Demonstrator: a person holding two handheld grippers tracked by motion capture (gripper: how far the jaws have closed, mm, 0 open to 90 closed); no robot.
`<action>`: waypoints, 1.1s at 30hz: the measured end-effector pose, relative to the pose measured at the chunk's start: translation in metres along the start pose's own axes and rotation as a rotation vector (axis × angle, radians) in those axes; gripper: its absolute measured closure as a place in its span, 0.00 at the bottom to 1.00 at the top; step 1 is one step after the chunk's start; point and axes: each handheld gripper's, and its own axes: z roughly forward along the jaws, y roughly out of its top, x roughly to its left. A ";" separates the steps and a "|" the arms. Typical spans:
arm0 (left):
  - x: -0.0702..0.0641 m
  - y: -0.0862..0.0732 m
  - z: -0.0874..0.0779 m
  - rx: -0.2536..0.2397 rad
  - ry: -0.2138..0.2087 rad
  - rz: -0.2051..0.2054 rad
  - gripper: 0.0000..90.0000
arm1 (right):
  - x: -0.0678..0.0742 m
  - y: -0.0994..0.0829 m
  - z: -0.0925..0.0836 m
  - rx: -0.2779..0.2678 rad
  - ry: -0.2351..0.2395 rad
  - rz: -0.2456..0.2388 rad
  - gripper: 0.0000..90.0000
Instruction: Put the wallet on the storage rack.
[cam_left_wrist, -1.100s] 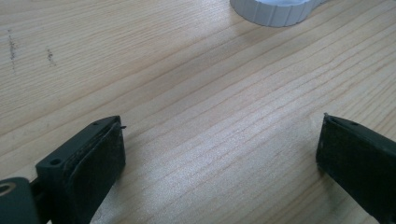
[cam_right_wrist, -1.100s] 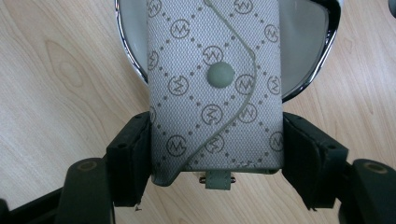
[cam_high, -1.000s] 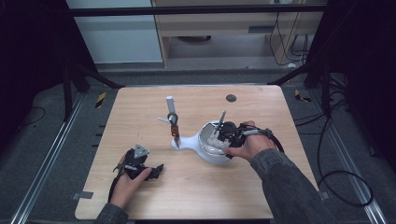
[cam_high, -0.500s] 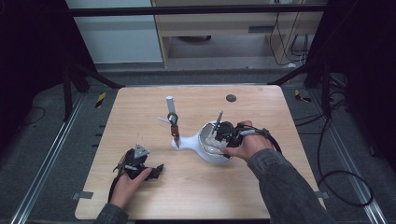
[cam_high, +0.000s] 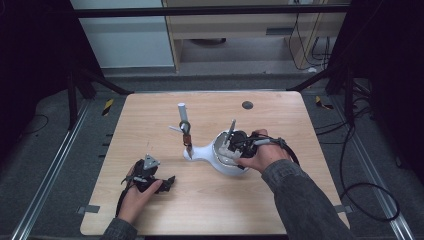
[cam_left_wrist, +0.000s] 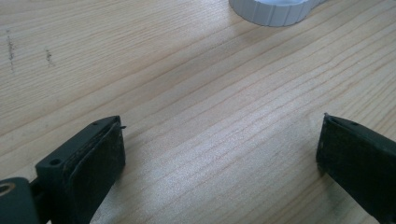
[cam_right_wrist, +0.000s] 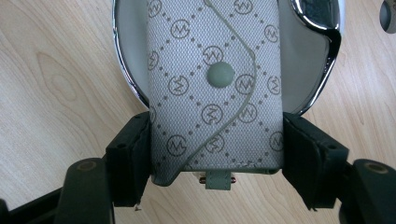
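- Right gripper (cam_right_wrist: 217, 149) grasps a grey fabric pouch (cam_right_wrist: 215, 88) printed with a circled-letter pattern and fastened by a round snap, one black jaw pressed to each side of it.
- Pouch's far end reaches into a white bowl-shaped vessel with a chrome rim (cam_right_wrist: 126, 74); in the high view this vessel (cam_high: 227, 160) sits right of centre on the pale wooden table (cam_high: 280, 115).
- Left gripper (cam_high: 167, 182) rests near the front left of the table, jaws spread wide apart over bare wood, holding nothing.
- White ribbed round lid (cam_left_wrist: 273, 11) lies beyond it.
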 end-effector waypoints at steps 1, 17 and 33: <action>0.000 0.000 0.000 0.000 0.000 0.000 0.01 | 0.000 0.000 0.000 0.002 0.000 0.002 0.34; 0.000 0.000 0.000 0.000 0.000 0.000 0.01 | 0.001 0.003 0.005 0.006 -0.004 0.001 0.34; 0.000 0.000 0.000 0.000 0.000 0.000 0.01 | -0.003 0.010 0.012 0.011 -0.004 0.007 0.34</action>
